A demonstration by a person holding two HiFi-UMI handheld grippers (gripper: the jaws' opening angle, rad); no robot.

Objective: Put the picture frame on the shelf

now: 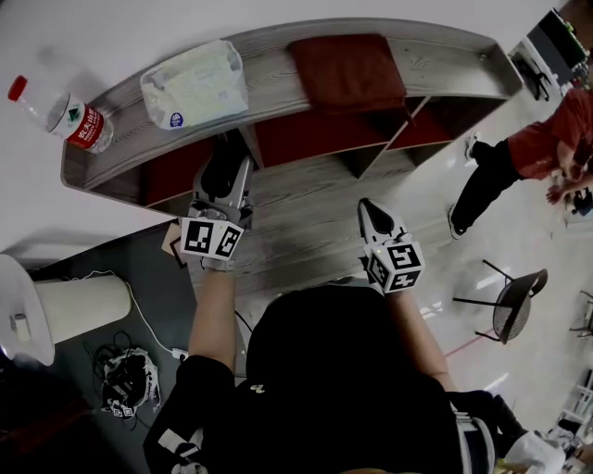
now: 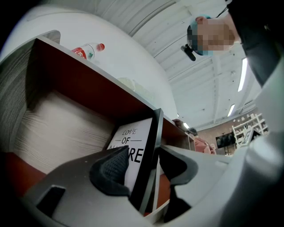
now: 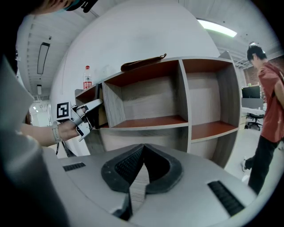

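Against white wall (image 1: pixel 139 28), grey wooden shelf (image 1: pixel 269 79)

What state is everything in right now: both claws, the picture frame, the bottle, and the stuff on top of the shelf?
left claw, closed on the picture frame, reaching into the left compartment of the shelf.
picture frame, gripped, roughly upright, printed side showing.
right claw, shut, holding nothing.
water bottle, upright on the shelf top, red cap on.
white packet, lying flat on the shelf top.
dark red cloth, lying flat on the shelf top.
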